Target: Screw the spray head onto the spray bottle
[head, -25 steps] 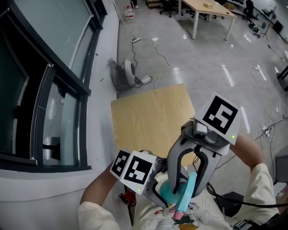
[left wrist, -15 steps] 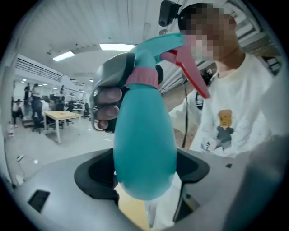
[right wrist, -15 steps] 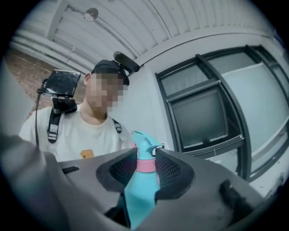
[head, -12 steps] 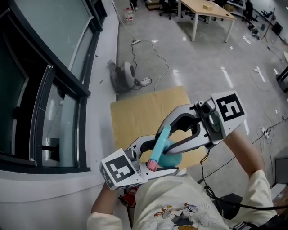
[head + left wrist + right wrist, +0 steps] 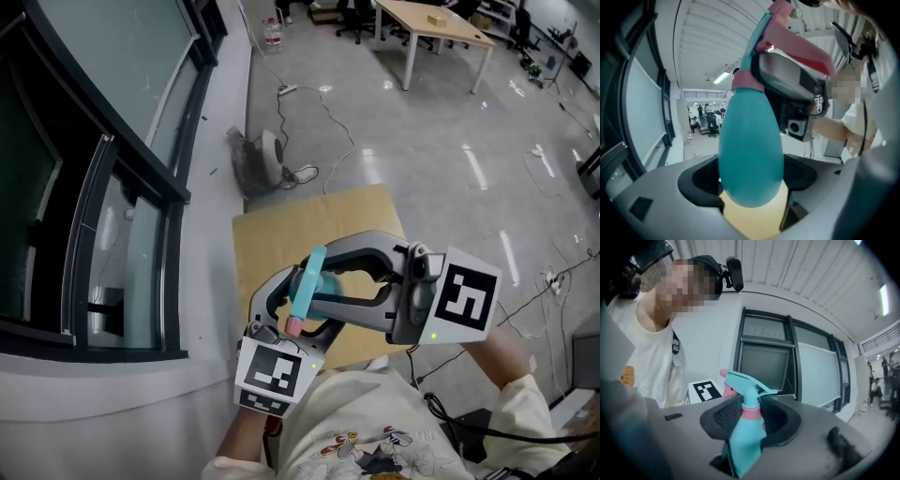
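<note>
Left gripper view shows the left gripper clamped on the rounded teal spray bottle, which fills the gap between its jaws, neck pointing away. Between the jaws of the right gripper stands the teal spray head with its pink collar, pinched there. Threading looks under way. Next, the head probably needs twisting against a steadied bottle, the two kept in line.

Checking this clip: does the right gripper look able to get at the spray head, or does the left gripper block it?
Yes, it seems so: the right gripper is shut on the spray head, while the left gripper clamps the bottle lower down on its round body, leaving the head end free.
</note>
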{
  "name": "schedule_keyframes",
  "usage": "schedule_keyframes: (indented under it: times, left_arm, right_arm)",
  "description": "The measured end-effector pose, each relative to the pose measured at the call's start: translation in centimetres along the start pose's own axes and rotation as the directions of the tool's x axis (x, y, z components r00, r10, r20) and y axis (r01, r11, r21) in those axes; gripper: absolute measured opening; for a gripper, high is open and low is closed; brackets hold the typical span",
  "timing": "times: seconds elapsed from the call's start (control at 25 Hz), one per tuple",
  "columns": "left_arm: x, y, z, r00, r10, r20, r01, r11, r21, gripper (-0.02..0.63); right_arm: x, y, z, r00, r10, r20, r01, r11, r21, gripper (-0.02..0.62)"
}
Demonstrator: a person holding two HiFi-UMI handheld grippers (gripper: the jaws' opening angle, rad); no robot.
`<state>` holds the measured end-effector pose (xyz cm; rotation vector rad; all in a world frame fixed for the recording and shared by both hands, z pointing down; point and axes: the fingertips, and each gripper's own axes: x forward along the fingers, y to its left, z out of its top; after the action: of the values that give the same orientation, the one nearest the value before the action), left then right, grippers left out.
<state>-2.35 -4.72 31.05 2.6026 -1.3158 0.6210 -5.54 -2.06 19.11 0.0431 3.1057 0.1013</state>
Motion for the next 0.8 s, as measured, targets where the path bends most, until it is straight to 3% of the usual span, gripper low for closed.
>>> schedule_keyframes:
  times: [0.12, 0.24, 0.44, 0.56, 0.68, 0.8]
  left_arm:
    - [-0.1, 1.0, 0.0, 0.993, 0.12, 0.006, -0.12, 0.993, 0.008, 0.397]
    - [0.0, 1.6, -0.1, 0.982, 0.189, 0.001, -0.189, 0.982, 0.016, 0.396]
    - [0.0, 2.0, -0.6, 0.973, 0.231, -0.023, -0.229, 0.972, 0.049, 0.396]
    - [-0.1, 2.0, -0.3, 0.966, 0.258, -0.016, -0.254, 0.958, 0.131, 0.396]
    - [0.0, 1.1, 0.0, 0.987, 0.159, -0.011, -0.153, 0.966, 0.21, 0.396]
    - [-0.2, -0.6, -1.0, 0.998, -0.017, -0.055, 0.033, 0.952, 0.303, 0.396]
  right_arm:
    - [0.2, -0.2, 0.1, 0.99, -0.133, 0.04, 0.133, 0.991, -0.007, 0.126]
    - [0.0, -0.4, -0.4, 0.974, -0.223, 0.052, 0.223, 0.975, 0.003, 0.126]
    - [-0.3, -0.5, -0.8, 0.966, -0.25, 0.064, 0.249, 0.968, 0.027, 0.126]
    - [-0.8, 0.4, -1.3, 0.971, -0.223, 0.088, 0.225, 0.974, -0.012, 0.127]
    - [-2.0, 1.3, -2.3, 0.991, -0.124, 0.05, 0.125, 0.992, -0.017, 0.221]
    - [-3.2, 2.1, -2.3, 1.0, 0.026, 0.001, -0.026, 0.998, -0.055, 0.235]
